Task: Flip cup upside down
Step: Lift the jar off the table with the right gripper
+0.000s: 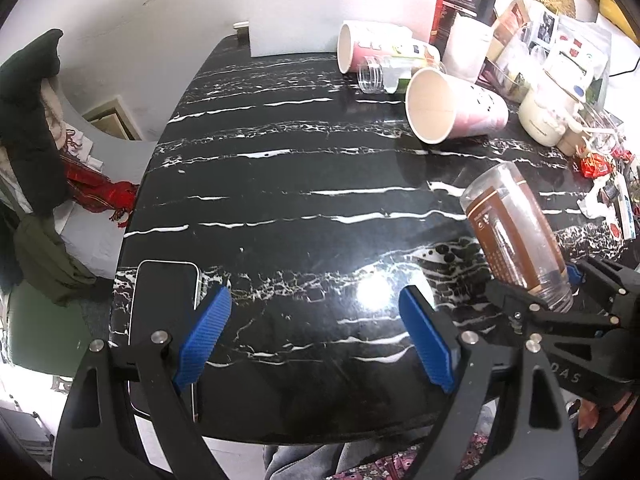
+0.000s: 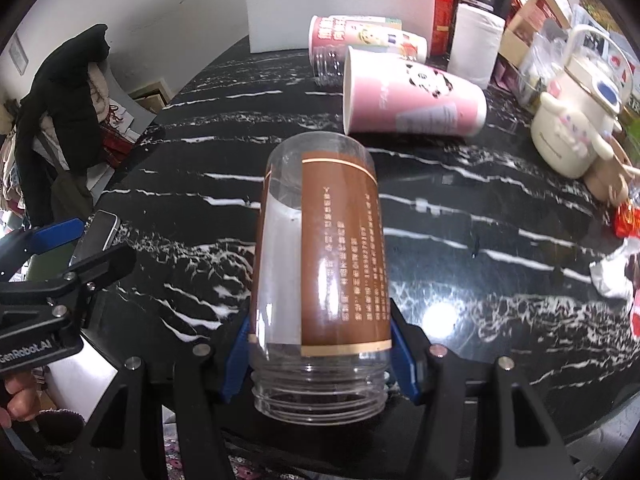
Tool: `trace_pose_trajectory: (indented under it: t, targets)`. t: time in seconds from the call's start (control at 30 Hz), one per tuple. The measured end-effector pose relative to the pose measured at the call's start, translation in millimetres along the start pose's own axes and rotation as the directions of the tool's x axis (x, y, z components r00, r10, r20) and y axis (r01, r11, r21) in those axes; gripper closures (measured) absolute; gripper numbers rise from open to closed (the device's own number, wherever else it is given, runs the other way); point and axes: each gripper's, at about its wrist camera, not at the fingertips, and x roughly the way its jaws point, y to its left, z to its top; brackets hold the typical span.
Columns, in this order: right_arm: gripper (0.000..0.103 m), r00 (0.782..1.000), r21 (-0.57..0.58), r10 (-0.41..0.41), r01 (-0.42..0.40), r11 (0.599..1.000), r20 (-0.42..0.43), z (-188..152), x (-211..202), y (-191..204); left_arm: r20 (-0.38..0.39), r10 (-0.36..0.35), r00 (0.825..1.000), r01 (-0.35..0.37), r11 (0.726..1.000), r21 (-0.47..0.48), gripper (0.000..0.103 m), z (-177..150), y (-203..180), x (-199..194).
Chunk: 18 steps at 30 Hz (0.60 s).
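Observation:
My right gripper (image 2: 318, 354) is shut on a clear plastic cup with a brown label (image 2: 320, 256). The cup is held above the black marble table (image 2: 500, 216), its threaded open mouth toward the camera and its base pointing away. In the left wrist view the same cup (image 1: 516, 236) is at the right, tilted, with the right gripper (image 1: 560, 292) clamped near its mouth. My left gripper (image 1: 316, 336) is open and empty, low over the near edge of the table (image 1: 300, 184).
A pink paper cup (image 2: 416, 96) lies on its side behind. Another paper cup (image 2: 368, 38) and a clear jar (image 2: 326, 66) lie farther back. A phone (image 1: 166, 312) lies at the near left edge. A white kettle (image 2: 572, 136), a paper roll (image 2: 476, 48) and boxes crowd the right.

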Motion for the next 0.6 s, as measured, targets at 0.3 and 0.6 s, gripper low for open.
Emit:
trace_pose_trajectory:
  t: [0.3, 0.6]
  targets:
    - [0.043, 1.000, 0.034, 0.008, -0.008, 0.999, -0.004, -12.0, 7.7, -4.7, -0.026, 0.000, 1.000, 0.000, 1.000, 0.013, 0.018, -4.4, -6.5, 6.5]
    - [0.043, 1.000, 0.046, 0.014, -0.014, 0.999, -0.008, -13.9, 14.1, -6.2, -0.035, 0.006, 0.999, -0.005, 1.000, 0.020, 0.018, -5.7, -8.4, 11.1]
